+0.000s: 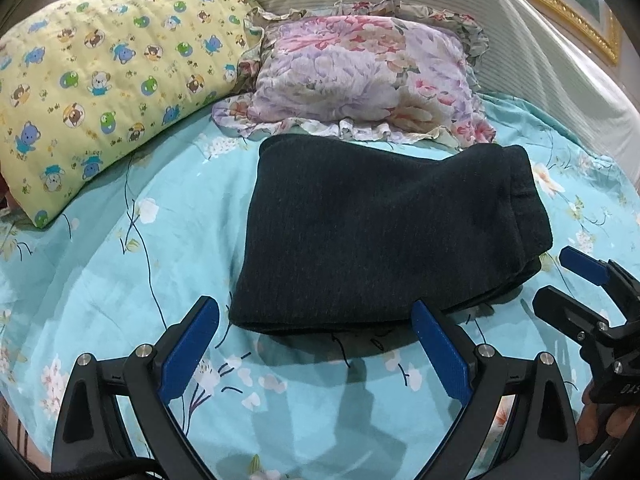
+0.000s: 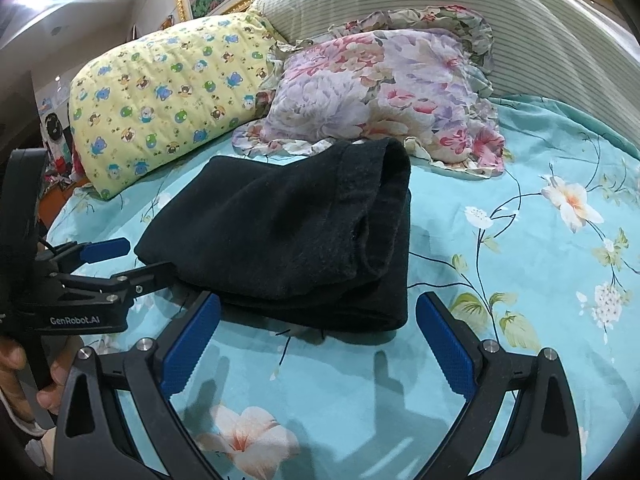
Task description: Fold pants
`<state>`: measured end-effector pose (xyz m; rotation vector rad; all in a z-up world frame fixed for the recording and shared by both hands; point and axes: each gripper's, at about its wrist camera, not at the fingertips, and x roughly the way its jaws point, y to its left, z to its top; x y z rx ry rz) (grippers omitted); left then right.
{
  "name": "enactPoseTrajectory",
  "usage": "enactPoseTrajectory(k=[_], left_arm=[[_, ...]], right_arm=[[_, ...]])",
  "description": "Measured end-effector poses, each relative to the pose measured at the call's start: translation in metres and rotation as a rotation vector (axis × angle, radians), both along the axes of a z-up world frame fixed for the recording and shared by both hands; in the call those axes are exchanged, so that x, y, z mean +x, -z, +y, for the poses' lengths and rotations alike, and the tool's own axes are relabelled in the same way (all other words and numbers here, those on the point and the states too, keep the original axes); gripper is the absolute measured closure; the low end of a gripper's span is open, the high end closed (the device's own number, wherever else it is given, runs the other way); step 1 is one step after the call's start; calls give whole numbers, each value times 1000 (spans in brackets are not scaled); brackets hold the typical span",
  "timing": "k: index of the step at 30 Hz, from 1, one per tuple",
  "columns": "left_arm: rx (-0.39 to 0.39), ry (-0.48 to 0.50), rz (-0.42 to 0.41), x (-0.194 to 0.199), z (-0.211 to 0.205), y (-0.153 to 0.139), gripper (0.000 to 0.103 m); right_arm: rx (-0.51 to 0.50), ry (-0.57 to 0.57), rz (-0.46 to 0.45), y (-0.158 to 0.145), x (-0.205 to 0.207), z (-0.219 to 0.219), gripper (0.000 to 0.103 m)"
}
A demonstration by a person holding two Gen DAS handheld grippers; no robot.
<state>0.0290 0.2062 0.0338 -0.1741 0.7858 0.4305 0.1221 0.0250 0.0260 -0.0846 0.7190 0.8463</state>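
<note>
Apparently folded pants (image 1: 384, 236), both claws wide.

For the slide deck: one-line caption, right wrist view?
Both open grippers beside folded black pants on a floral bedsheet.

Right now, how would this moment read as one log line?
pants: folded, on bed | left gripper: open, empty | right gripper: open, empty

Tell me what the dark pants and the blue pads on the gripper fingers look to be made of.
Pants: a thick, soft knit, possibly fleece or wool blend; matte, fuzzy nap and a rolled, plump hem. Dark charcoal with faint flecks in the left wrist view.
Finger pads: likely moulded or printed plastic or rubber; a fine diamond grip texture, matte blue, mounted on black, smooth-looking hard plastic arms.
</note>
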Motion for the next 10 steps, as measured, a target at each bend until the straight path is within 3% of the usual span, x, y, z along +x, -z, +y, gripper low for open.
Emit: enactPoseTrajectory(k=[6,10], left_arm=[[6,-10,13,6,-2,1,6],[-37,-2,20,8,0,2,6]], right_arm=[[2,7,4,-1,2,-5,5],[21,17,1,-4,2,-9,5]])
